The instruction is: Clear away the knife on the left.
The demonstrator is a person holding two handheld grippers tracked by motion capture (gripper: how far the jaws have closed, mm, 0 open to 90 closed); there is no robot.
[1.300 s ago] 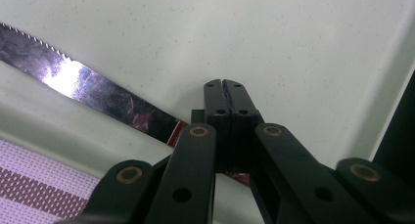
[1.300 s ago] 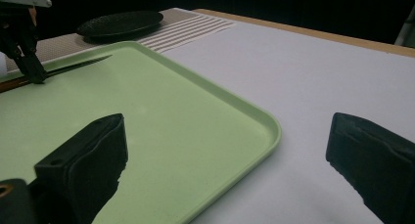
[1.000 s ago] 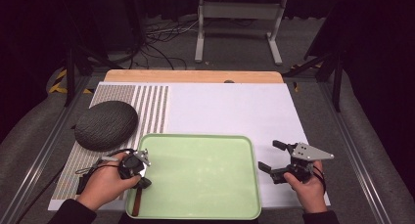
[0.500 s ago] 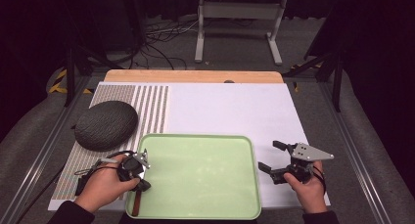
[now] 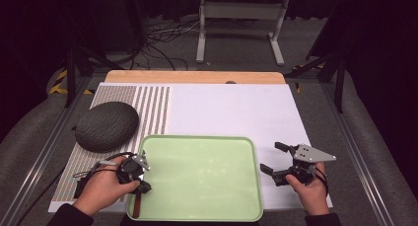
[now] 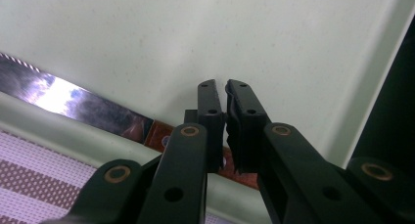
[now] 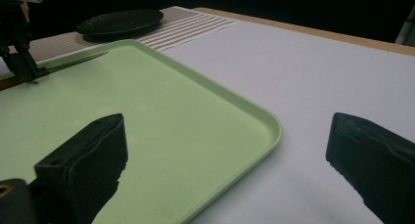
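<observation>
Steel-bladed knife (image 6: 73, 99), brown handle, lies along green tray (image 5: 207, 196) left rim; left gripper (image 6: 226, 99) pinches handle; right gripper (image 5: 276, 159) spread.

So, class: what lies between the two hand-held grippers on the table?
In the high view, the green tray lies between the left hand-held gripper and the right hand-held gripper; its middle is bare.

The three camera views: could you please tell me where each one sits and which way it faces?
High view: above the person's side, looking forward and down on the green tray; both hands and forearms show.
Left gripper view: on the left hand-held gripper, looking down at the knife on the tray; its jaws are nearly closed around the handle.
Right gripper view: on the right hand-held gripper, facing across the tray; jaws wide open.
All three show the tray.
</observation>
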